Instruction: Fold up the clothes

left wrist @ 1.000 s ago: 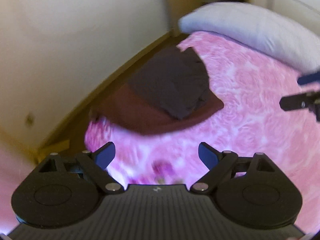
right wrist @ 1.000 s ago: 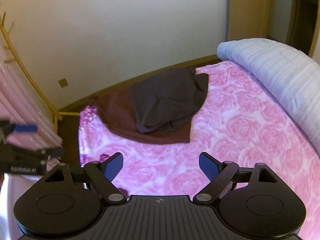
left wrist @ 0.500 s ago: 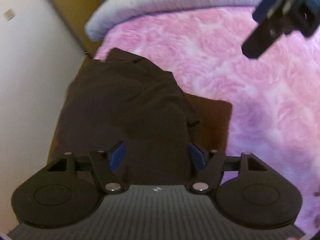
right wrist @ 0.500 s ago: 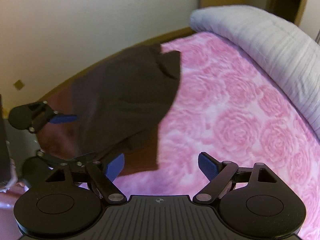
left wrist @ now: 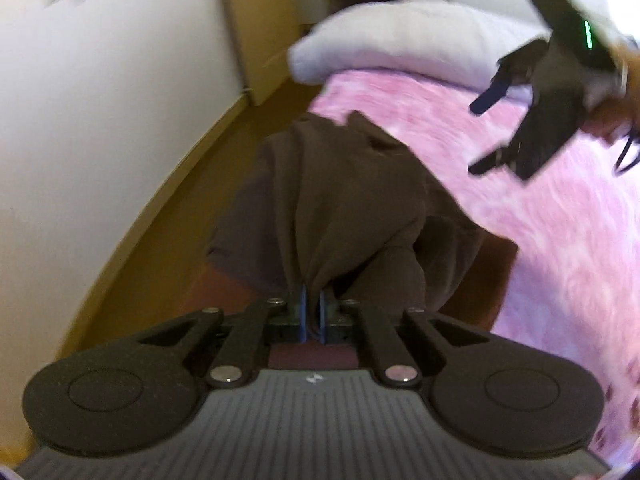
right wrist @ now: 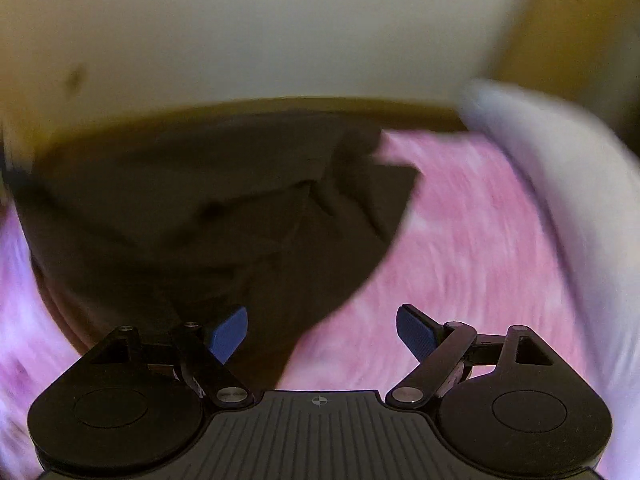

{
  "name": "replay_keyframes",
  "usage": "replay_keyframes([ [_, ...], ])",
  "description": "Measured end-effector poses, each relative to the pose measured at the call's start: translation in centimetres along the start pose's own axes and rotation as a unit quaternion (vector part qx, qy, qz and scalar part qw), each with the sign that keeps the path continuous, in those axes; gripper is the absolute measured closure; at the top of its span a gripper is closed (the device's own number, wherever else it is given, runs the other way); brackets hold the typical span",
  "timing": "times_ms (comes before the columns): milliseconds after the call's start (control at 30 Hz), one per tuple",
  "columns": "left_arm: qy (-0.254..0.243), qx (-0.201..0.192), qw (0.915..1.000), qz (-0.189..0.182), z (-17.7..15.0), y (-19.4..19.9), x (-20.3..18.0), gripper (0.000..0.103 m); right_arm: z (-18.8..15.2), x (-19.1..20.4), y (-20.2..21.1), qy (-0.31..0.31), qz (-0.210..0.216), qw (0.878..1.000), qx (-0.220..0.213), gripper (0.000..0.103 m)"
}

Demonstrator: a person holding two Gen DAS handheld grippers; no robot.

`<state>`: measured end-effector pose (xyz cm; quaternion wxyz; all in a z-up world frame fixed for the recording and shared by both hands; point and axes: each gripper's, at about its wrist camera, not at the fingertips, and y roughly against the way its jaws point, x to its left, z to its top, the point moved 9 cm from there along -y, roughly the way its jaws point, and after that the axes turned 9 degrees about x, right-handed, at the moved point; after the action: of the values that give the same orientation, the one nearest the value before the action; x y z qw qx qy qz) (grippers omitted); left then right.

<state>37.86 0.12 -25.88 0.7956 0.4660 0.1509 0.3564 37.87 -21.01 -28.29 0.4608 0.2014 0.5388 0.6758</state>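
A dark grey garment [left wrist: 340, 208] lies crumpled on a maroon garment [left wrist: 496, 264] on the pink rose-patterned bedspread [left wrist: 560, 240]. My left gripper [left wrist: 313, 312] is shut on the near edge of the dark grey garment, which bunches up from between the pads. My right gripper [right wrist: 322, 332] is open over the garment's right edge [right wrist: 240, 208], its left pad [right wrist: 229, 332] above the cloth. In the left wrist view the right gripper [left wrist: 532, 120] hangs open above the bed at upper right.
A white quilt [left wrist: 400, 40] lies rolled at the far end of the bed, also in the right wrist view [right wrist: 560, 184]. A cream wall [left wrist: 100, 100] and brown floor strip [left wrist: 168, 208] run along the bed's left side.
My left gripper has closed on the dark grey garment's near edge. My right gripper has moved in low over the garment's right side, staying open.
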Motion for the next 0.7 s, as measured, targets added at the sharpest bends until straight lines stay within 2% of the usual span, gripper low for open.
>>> replay_keyframes([
  [67, 0.018, -0.008, 0.9998, -0.007, -0.3, 0.3, 1.3, 0.099, 1.6, 1.6, -1.7, 0.103, -0.025, 0.994, -0.009, 0.018],
  [167, 0.037, -0.021, 0.9988, -0.023, -0.6, 0.1, 2.2, 0.099, 3.6, 4.0, -4.0, 0.237, -0.056, 0.969, -0.030, 0.018],
  [233, 0.046, -0.029, 0.9981, -0.030, -0.8, -0.2, 2.6, 0.099, 4.7, 5.1, -5.5, 0.318, -0.091, 0.943, -0.045, 0.018],
  [333, 0.042, -0.035, 0.9980, -0.031, -1.4, -0.4, 2.9, 0.099, 6.4, 6.3, -6.8, 0.408, -0.125, 0.901, -0.077, 0.018],
  [433, 0.041, -0.037, 0.9980, -0.030, -1.7, -1.1, 2.4, 0.099, 7.1, 7.5, -8.5, 0.491, -0.125, 0.857, -0.093, 0.018],
  [467, 0.042, -0.038, 0.9980, -0.031, -1.8, -1.2, 2.4, 0.099, 7.3, 7.7, -9.0, 0.506, -0.119, 0.849, -0.092, 0.018],
  [500, 0.041, -0.039, 0.9979, -0.030, -1.9, -1.3, 2.4, 0.099, 7.5, 7.8, -9.4, 0.506, -0.107, 0.852, -0.085, 0.018],
  [533, 0.040, -0.040, 0.9980, -0.030, -1.8, -1.3, 2.3, 0.099, 7.9, 7.6, -9.6, 0.489, -0.088, 0.865, -0.071, 0.020],
  [567, 0.037, -0.042, 0.9980, -0.029, -1.5, -1.1, 2.1, 0.099, 8.2, 7.3, -9.6, 0.466, -0.062, 0.881, -0.053, 0.044],
  [600, 0.033, -0.047, 0.9979, -0.029, -1.3, -0.6, 2.0, 0.099, 8.2, 7.0, -9.5, 0.441, -0.036, 0.896, -0.034, 0.072],
  [667, 0.025, -0.059, 0.9975, -0.028, -0.6, 0.5, 1.8, 0.099, 7.9, 6.1, -8.3, 0.404, -0.038, 0.913, -0.030, 0.089],
  [700, 0.019, -0.070, 0.9970, -0.029, 0.0, 1.4, 1.9, 0.099, 7.7, 5.5, -7.3, 0.383, -0.044, 0.922, -0.033, 0.090],
])
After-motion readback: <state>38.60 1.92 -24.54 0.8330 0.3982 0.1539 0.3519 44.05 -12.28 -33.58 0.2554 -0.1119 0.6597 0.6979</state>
